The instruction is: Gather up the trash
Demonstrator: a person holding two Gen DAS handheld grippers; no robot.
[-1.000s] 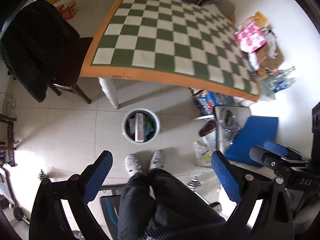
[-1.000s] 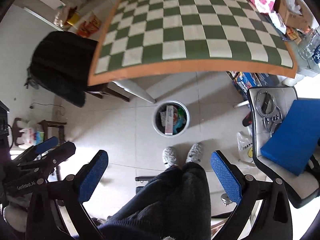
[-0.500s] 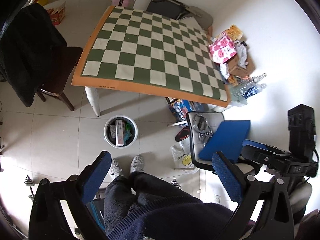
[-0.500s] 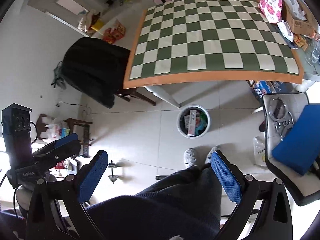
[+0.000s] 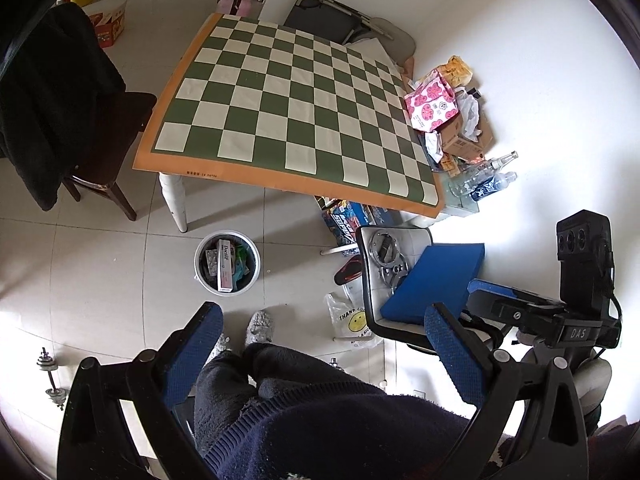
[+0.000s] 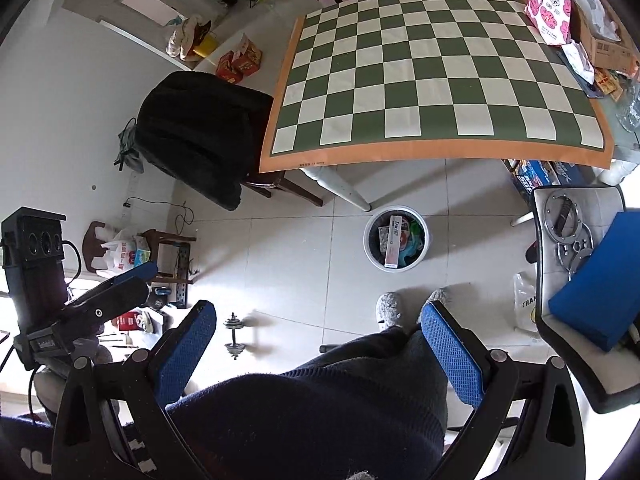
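A white bin stands on the floor tiles near a table leg, holding a long box and several wrappers. My left gripper is open and empty, held high above the person's legs. My right gripper is open too, with nothing between its blue pads. Both hang well above and short of the bin. The right gripper's body shows at the right of the left wrist view, and the left gripper's body at the left of the right wrist view.
A table with a green-and-white checkered cloth fills the far side, with boxes and bottles piled at its right edge. A dark chair with a black coat stands left. An office chair with a blue cushion stands right. A dumbbell lies on the floor.
Both grippers have risen and drawn back, so the bin and table look smaller and farther away. Both stay open and empty.
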